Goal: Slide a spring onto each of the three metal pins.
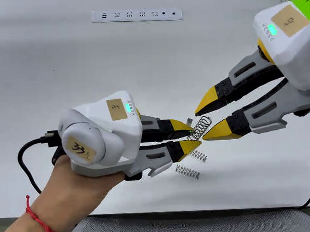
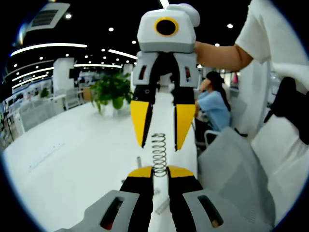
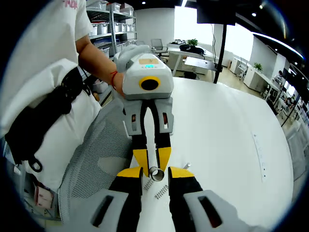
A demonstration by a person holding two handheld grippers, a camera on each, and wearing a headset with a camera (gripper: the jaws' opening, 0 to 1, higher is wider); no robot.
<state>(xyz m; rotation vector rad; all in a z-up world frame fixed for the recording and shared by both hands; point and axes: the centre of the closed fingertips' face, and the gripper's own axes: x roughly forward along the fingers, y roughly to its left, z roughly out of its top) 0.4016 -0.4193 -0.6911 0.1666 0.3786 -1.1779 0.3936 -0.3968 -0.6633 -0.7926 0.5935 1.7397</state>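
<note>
A short spring [image 1: 201, 128] hangs in the air between the two grippers. My left gripper [image 1: 194, 136], held in a hand at the lower left, is shut on the spring's near end [image 2: 159, 157]. I cannot tell whether a pin runs inside it. My right gripper [image 1: 200, 126] comes from the upper right, open, with its yellow fingertips [image 2: 141, 126] on either side of the spring's far end, apart from it. A small metal pin [image 1: 189, 121] stands on the white table just behind. Two more springs [image 1: 198, 156] [image 1: 187, 171] lie on the table below the jaws.
A white power strip [image 1: 136, 15] lies at the table's far side. The table's front edge [image 1: 201, 209] runs close below the springs, with grey mesh [image 1: 192, 226] under it. A black cable [image 1: 27, 154] trails from the left gripper.
</note>
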